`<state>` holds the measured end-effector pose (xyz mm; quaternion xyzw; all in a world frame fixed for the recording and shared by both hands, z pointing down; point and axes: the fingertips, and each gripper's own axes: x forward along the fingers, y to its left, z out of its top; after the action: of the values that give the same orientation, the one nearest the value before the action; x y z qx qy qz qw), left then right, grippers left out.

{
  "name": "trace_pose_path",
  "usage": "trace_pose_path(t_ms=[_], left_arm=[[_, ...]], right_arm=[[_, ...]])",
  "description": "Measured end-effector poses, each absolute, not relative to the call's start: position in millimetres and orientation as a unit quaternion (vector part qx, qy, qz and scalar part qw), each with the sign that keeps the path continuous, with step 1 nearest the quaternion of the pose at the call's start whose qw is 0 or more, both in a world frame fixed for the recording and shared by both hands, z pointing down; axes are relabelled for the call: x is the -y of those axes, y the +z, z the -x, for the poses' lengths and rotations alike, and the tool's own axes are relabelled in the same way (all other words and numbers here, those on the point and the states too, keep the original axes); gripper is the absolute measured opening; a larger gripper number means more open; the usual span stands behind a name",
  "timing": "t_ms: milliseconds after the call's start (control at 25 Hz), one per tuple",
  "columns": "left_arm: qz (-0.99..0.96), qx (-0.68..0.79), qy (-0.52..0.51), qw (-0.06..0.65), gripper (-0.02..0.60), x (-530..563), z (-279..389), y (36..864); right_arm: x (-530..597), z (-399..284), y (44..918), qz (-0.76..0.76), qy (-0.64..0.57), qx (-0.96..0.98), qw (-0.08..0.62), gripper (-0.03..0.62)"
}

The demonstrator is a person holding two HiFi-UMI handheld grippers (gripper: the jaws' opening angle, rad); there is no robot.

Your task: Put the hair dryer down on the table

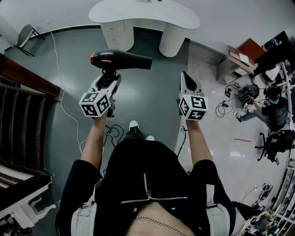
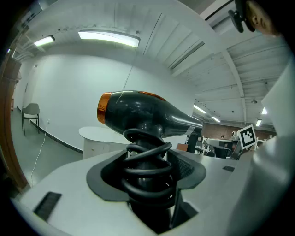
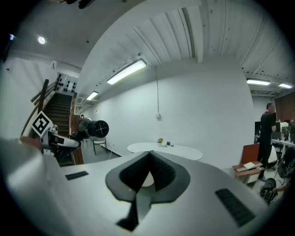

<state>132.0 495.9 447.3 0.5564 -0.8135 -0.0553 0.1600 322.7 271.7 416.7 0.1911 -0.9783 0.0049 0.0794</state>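
A black hair dryer (image 1: 120, 60) with an orange rear ring is held upright in the air by its handle, with my left gripper (image 1: 109, 77) shut on it. In the left gripper view the hair dryer (image 2: 138, 113) fills the middle, its cord coiled round the handle between the pads of my left gripper (image 2: 148, 173). The nozzle points right. My right gripper (image 1: 185, 78) is level beside it, shut and empty. The right gripper view shows my right gripper (image 3: 150, 159) with its tips together. The white curved table (image 1: 143, 14) stands ahead, some way off, with small items on the table (image 3: 166, 151).
A wooden staircase (image 1: 18, 92) runs along the left. A folding chair (image 1: 25, 34) stands at the far left wall. A white cable (image 1: 60, 83) trails over the grey floor. A reddish bench (image 1: 242, 55) and a seated person (image 1: 272, 110) with cables are at the right.
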Motion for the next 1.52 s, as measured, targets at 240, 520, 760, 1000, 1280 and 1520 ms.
trace_pose_path(t_ms=[240, 520, 760, 1000, 1280, 1520], left_arm=[[-0.558, 0.813, -0.054, 0.159, 0.273, -496.4, -125.1, 449.0], [-0.565, 0.807, -0.049, 0.162, 0.273, -470.7, -83.8, 453.0], [-0.578, 0.8, -0.042, 0.156, 0.273, -450.4, -46.4, 449.2], [-0.586, 0.793, -0.023, 0.164, 0.273, -439.7, -6.0, 458.2], [-0.588, 0.788, -0.026, 0.181, 0.273, -404.9, 31.7, 472.3], [-0.584, 0.788, -0.031, 0.193, 0.273, -349.5, 75.4, 476.6]], right_arm=[[-272.7, -315.8, 422.8, -0.188, 0.025, 0.979, 0.07, 0.005], [-248.5, -272.2, 434.3, -0.192, 0.051, 0.977, 0.08, 0.005], [-226.4, -235.2, 430.8, -0.205, 0.063, 0.974, 0.07, 0.005], [-218.1, -207.6, 442.1, -0.22, 0.08, 0.97, 0.066, 0.005], [-182.5, -168.0, 457.6, -0.221, 0.085, 0.968, 0.085, 0.005], [-125.8, -116.9, 460.8, -0.214, 0.089, 0.969, 0.084, 0.005]])
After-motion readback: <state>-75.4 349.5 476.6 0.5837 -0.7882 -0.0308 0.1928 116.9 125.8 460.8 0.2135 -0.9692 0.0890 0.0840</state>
